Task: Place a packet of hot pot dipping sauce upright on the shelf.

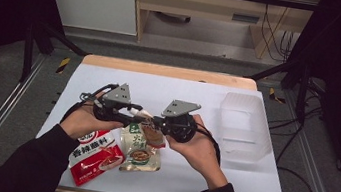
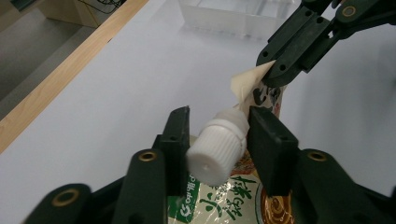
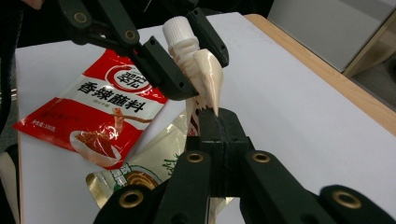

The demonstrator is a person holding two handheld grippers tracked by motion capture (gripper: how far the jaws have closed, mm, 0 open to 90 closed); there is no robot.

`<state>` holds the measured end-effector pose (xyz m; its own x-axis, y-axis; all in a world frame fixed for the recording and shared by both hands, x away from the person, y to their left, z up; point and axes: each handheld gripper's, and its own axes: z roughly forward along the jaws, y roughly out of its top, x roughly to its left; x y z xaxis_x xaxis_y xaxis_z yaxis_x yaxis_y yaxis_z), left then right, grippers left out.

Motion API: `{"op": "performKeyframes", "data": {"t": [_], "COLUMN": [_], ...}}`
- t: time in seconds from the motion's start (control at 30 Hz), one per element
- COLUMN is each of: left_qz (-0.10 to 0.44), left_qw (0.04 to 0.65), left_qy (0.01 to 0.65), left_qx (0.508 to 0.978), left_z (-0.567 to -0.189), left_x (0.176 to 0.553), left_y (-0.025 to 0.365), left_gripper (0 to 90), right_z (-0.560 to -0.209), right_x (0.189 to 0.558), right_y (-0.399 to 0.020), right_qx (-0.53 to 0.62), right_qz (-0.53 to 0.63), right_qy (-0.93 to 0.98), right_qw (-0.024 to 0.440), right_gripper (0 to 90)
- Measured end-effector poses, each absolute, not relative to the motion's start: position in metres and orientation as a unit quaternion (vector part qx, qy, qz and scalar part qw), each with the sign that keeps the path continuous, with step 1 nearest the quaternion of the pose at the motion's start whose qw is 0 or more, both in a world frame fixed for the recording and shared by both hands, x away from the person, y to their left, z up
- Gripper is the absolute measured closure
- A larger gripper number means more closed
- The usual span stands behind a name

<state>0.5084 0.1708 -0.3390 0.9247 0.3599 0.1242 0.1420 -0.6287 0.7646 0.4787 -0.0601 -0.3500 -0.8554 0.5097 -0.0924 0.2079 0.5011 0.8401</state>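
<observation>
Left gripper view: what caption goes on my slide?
Left gripper grips the pouch's white cap; right gripper pinches its top edge.

The red packet (image 3: 100, 109) carries big white Chinese characters — 香辣蘸料 — under a round white badge with red characters too small to make out; it lies off to the left of the right gripper's (image 3: 219, 119) jaws. The green-and-gold pouch (image 2: 224, 200) shows dark brush-style characters on a pale panel and small white lettering on a green band — neither readable — just below the left gripper's (image 2: 217, 135) jaws.
</observation>
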Motion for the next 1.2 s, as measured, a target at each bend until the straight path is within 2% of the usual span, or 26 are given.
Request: {"op": "performKeyframes", "data": {"t": [0.3, 0.87, 1.07, 1.2], "left_qz": [0.123, 0.121, 0.116, 0.118], "left_qw": [0.403, 0.367, 0.358, 0.352], "left_qy": [0.139, 0.1, 0.096, 0.094], "left_qx": [0.896, 0.917, 0.922, 0.924], "left_z": [-0.335, -0.311, -0.31, -0.308], "left_x": [0.507, 0.504, 0.502, 0.503], "left_y": [0.17, 0.158, 0.159, 0.162], "left_gripper": [70.5, 72.7, 72.9, 73.1], "right_z": [-0.35, -0.342, -0.343, -0.341], "right_x": [0.48, 0.48, 0.481, 0.482], "right_y": [-0.061, -0.065, -0.063, -0.063], "right_qx": [0.211, 0.2, 0.196, 0.194], "right_qz": [0.453, 0.44, 0.435, 0.433], "right_qy": [0.851, 0.861, 0.865, 0.866], "right_qw": [0.164, 0.16, 0.156, 0.157], "right_gripper": [90.0, 88.7, 86.5, 80.2]}}
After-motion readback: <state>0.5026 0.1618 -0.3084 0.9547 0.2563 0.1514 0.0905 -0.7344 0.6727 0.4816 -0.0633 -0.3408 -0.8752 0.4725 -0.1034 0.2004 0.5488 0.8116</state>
